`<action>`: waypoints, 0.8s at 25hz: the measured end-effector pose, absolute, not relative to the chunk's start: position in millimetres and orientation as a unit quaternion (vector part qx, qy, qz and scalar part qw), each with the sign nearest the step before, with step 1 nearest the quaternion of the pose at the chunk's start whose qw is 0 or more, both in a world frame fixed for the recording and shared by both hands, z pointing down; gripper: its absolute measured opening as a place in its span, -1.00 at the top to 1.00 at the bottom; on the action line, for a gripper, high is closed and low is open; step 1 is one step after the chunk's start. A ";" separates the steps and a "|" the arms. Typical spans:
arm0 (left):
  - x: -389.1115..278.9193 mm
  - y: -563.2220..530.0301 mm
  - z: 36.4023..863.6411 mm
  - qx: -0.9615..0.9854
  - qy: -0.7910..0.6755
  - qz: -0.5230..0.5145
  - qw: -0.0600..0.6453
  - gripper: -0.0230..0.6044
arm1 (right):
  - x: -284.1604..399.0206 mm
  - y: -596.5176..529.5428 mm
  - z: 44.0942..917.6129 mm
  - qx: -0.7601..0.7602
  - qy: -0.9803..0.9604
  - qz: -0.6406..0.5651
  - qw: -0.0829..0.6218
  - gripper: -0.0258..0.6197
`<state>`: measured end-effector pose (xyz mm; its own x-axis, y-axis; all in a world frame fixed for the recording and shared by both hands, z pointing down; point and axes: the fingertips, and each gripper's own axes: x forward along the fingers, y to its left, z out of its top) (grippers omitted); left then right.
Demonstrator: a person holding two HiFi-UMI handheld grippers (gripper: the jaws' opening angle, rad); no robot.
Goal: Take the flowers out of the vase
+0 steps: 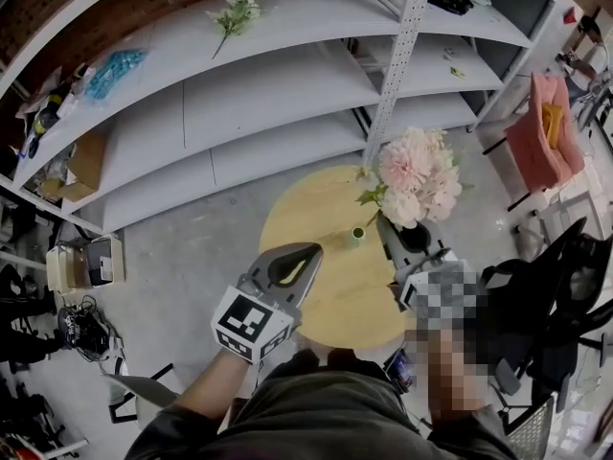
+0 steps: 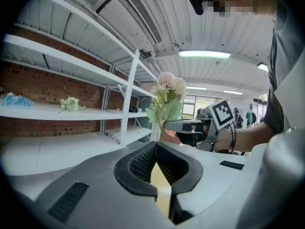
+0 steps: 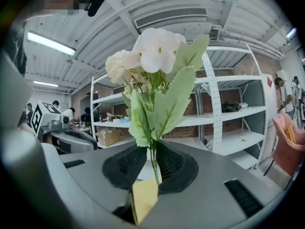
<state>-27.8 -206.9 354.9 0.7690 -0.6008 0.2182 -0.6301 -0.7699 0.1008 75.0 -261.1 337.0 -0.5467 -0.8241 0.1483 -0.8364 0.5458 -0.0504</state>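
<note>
Round wooden table [image 1: 292,214] stands before white shelving [image 1: 278,84]. Blue bag [image 1: 113,68] lies on an upper shelf. Pink chair [image 1: 541,137] stands at right.

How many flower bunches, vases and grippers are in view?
Flower bunches: 2 (held bunch, shelf bunch)
Vases: 1 (green vase)
Grippers: 2 (left gripper, right gripper)
Total: 5

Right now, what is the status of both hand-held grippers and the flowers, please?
Left hand-held gripper shut, empty. Right hand-held gripper shut on the flowers, at the stems. They appear clear of the small green vase. Nothing blocking.
</note>
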 end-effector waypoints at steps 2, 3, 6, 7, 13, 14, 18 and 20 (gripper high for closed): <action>-27.4 -207.2 346.2 0.939 -0.325 0.082 0.075 0.90 | 74.9 -255.6 321.0 0.476 -0.877 0.050 0.046 0.73; -26.8 -207.4 342.2 0.940 -0.324 0.080 0.071 0.90 | 75.8 -253.1 313.3 0.478 -0.876 0.047 0.043 0.73; -25.2 -209.0 332.2 0.942 -0.321 0.075 0.060 0.89 | 79.7 -246.0 289.5 0.483 -0.874 0.036 0.027 0.73; -25.3 -209.8 329.8 0.943 -0.320 0.074 0.057 0.90 | 80.2 -244.0 282.3 0.485 -0.874 0.032 0.022 0.73; -25.7 -213.6 318.4 0.947 -0.309 0.071 0.042 0.90 | 79.3 -234.1 259.3 0.492 -0.870 0.022 0.011 0.73; -24.9 -214.4 316.7 0.948 -0.307 0.071 0.041 0.90 | 79.6 -232.8 257.7 0.493 -0.870 0.023 0.010 0.73; -21.2 -217.5 312.4 0.951 -0.298 0.069 0.035 0.90 | 81.6 -228.8 255.1 0.499 -0.866 0.026 0.013 0.73; -18.3 -218.0 312.9 0.953 -0.294 0.070 0.034 0.89 | 84.2 -226.5 254.9 0.502 -0.865 0.027 0.014 0.73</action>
<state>-18.3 -218.0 312.9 0.8179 -0.5547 0.1528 -0.5640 -0.8254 0.0229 84.2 -226.5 254.9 -0.4964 -0.8666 0.0506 -0.8681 0.4953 -0.0329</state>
